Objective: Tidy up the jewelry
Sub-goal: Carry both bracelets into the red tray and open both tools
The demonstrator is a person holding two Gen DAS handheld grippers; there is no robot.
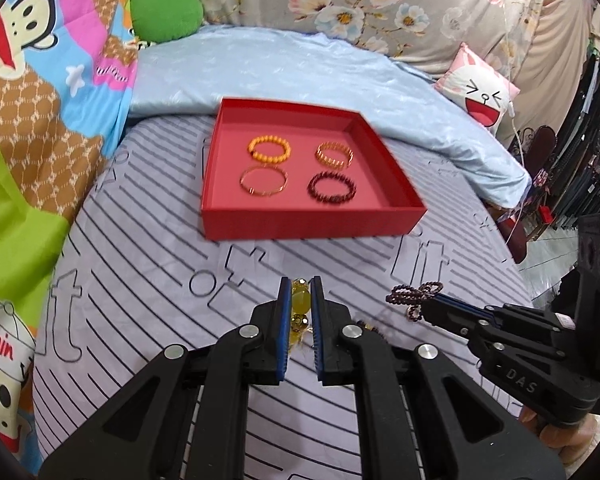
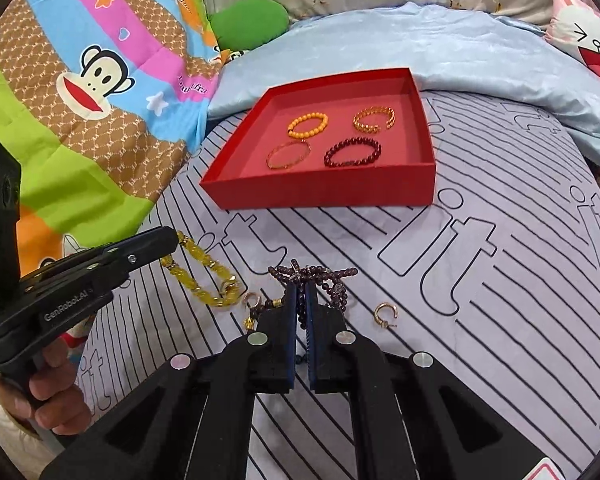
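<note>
**Two strands pinched, both likely to snag on the way to the tray**

From the left wrist camera: the left gripper (image 1: pixel 300 316) has its jaws closed on the yellow bead bracelet (image 1: pixel 300 300), pinching it by a single fat amber bead while the rest trails back between the blue pads. Held by one bead like that, I'd judge it could slip or swing out when lifted. At 3 o'clock the right gripper (image 1: pixel 424 306) holds the dark purple bead strand (image 1: pixel 414 294), looped in a loose figure-eight off its tip. Up at 12 o'clock sits the red tray (image 1: pixel 312 224) on the striped bed sheet (image 1: pixel 140 280), with four bracelets laid two by two: orange beads, a gold chain cuff, a thin gold bangle, a dark red bead band. Little room is left in the middle; dropping a new piece carelessly could land it across those.

From the right wrist camera: the right gripper (image 2: pixel 300 292) is clamped on the purple strand (image 2: pixel 314 272), which spreads in tangled loops either side. The yellow bracelet (image 2: pixel 204 280) lies at 9 o'clock, its far end in the left gripper (image 2: pixel 176 240), its near end touching a small gold hoop (image 2: pixel 253 299) and the purple beads. Lifting either strand might drag the other. A second gold hoop earring (image 2: pixel 385 314) lies apart at 3 o'clock.
</note>
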